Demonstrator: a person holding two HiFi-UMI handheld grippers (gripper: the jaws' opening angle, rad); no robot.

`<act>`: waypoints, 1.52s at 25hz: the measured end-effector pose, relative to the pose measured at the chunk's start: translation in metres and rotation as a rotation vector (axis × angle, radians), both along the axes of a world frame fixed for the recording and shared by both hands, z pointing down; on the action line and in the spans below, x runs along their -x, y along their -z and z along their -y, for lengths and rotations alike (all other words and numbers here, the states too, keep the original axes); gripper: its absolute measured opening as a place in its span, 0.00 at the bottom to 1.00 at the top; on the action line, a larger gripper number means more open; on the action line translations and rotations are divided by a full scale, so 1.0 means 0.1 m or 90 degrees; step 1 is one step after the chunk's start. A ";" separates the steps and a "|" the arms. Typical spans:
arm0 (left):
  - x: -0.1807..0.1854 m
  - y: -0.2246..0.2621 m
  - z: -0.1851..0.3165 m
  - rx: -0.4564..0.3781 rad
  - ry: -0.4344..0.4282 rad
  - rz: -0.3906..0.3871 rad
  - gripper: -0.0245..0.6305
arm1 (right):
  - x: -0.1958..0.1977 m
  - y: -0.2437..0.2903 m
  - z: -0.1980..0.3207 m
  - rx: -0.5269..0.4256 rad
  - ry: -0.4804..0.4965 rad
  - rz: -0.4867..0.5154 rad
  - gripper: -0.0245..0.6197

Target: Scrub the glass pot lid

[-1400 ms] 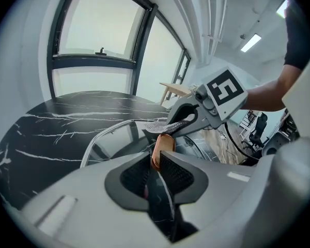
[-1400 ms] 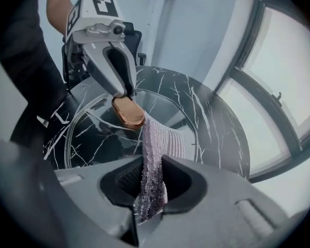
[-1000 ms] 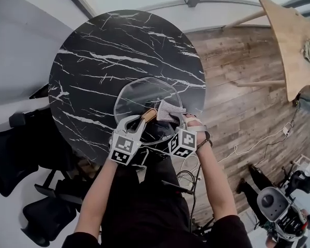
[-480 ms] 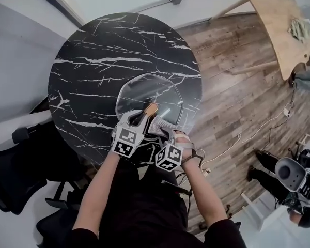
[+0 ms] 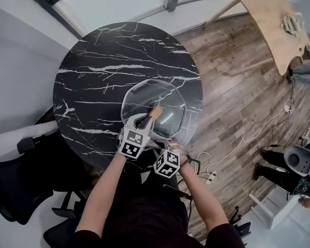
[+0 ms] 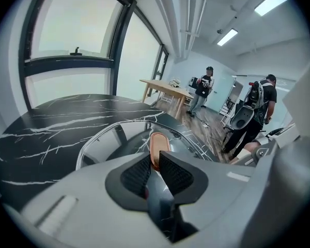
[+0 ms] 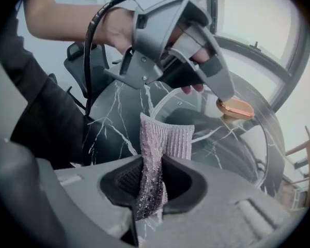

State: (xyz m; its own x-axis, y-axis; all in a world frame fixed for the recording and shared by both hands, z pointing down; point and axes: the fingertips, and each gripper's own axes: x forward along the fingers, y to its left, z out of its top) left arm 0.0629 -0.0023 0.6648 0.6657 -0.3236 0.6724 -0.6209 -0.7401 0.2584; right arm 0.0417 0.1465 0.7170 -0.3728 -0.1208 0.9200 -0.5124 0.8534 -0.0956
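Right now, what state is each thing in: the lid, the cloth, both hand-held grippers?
glass pot lid: over the marble table, held by its handle.
lid handle: clamped between the left jaws.
left hand-held gripper: shut on the lid handle.
scrubbing cloth: folded, standing up out of the right jaws.
right hand-held gripper: shut on the scrubbing cloth.

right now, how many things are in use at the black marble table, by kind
round clear glass pot lid with copper-coloured knob: 1
grey ribbed scrubbing cloth: 1
grey two-jaw tools: 2, the left tool and the right tool
total: 4
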 end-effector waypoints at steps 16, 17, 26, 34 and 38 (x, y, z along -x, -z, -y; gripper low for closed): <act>0.40 0.79 0.26 -0.130 0.145 -0.094 0.04 | -1.44 0.96 1.15 -0.138 -0.539 0.102 0.16; 0.42 0.79 0.25 -0.136 0.156 -0.087 0.04 | -1.53 0.86 1.21 -0.132 -0.573 0.083 0.16; 0.55 0.68 0.12 -0.095 0.199 -0.089 0.04 | -1.42 0.32 1.41 -0.012 -0.643 0.052 0.16; 0.69 0.58 0.17 -0.076 0.220 -0.102 0.04 | -1.52 0.26 1.66 0.003 -0.666 0.061 0.16; 0.75 0.55 0.19 -0.070 0.235 -0.104 0.04 | -1.49 0.23 1.83 0.003 -0.648 0.051 0.16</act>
State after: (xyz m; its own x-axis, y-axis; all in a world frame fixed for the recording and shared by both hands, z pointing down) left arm -0.0125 -0.0213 0.6096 0.5868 -0.6240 0.5161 -0.8069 -0.5043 0.3077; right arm 0.1910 -0.0362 0.6935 -0.1561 -0.4106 0.8984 -0.9863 0.0160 -0.1640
